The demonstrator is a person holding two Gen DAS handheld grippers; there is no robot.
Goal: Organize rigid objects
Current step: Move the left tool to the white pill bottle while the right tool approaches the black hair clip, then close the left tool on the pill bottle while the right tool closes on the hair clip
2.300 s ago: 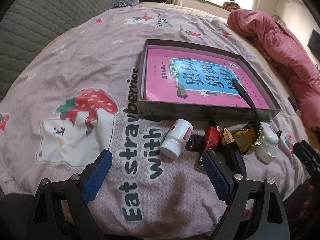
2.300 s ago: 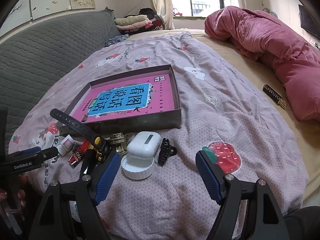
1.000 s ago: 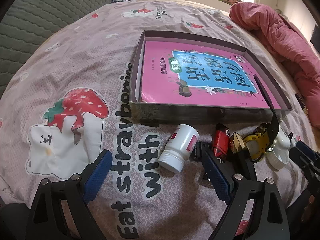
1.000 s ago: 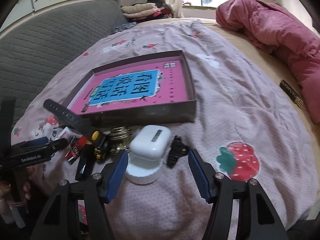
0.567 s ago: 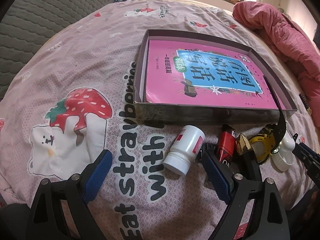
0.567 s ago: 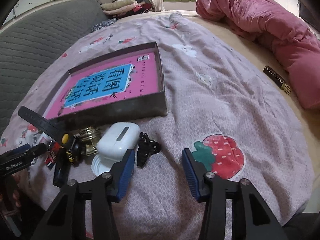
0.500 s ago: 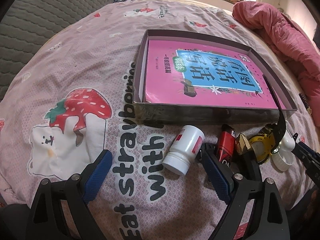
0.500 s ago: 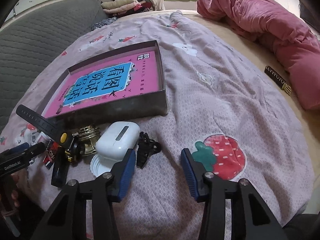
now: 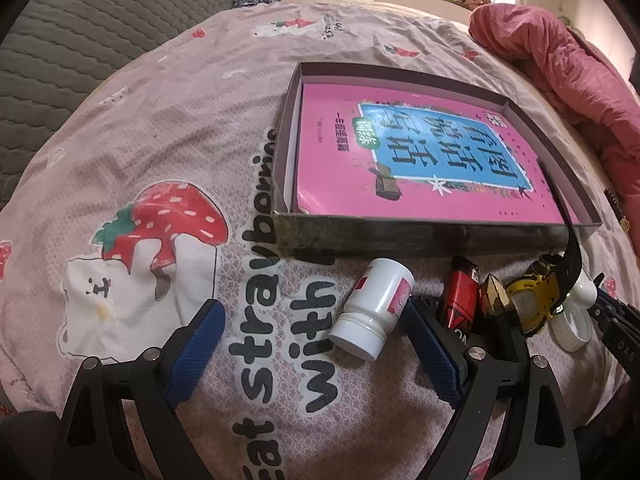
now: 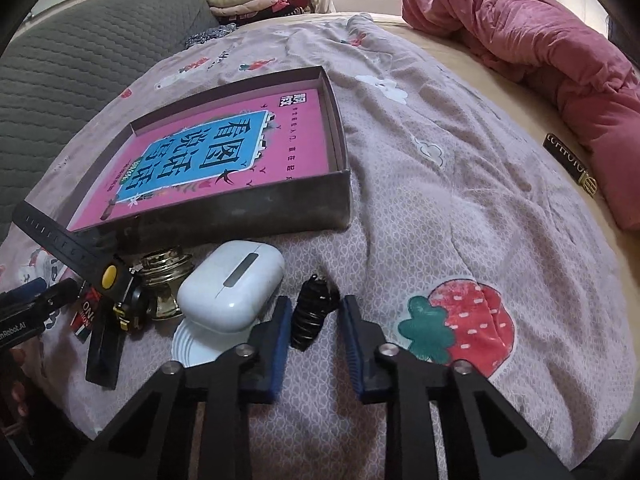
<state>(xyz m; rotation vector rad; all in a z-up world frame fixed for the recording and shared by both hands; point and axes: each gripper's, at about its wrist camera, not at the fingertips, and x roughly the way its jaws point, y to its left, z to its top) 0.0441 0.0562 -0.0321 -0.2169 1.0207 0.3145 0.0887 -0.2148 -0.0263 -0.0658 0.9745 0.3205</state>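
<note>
Hair clip [image 10: 311, 312] on the bed, right hand-held gripper [image 10: 313, 334] has just been narrowing, blue pads flanking it, not clearly pinching. Left hand-held gripper [image 9: 316, 354] hangs wide. Box [image 9: 420, 238] holds only a book [image 9: 420, 164]; bottle [image 9: 374, 308], earbud case [image 10: 232, 280], lighter [image 9: 460, 296] still outside.

In the left wrist view the red lighter [image 9: 460, 300] has its near end hidden behind the gripper's right finger [image 9: 430, 350], and the white lid [image 9: 572, 326] sits half behind the yellow watch [image 9: 534, 300]. In the right wrist view the white case [image 10: 230, 284] covers most of that lid, and whether the blue pads [image 10: 280, 338] touch the black hair clip [image 10: 310, 314] cannot be told.
</note>
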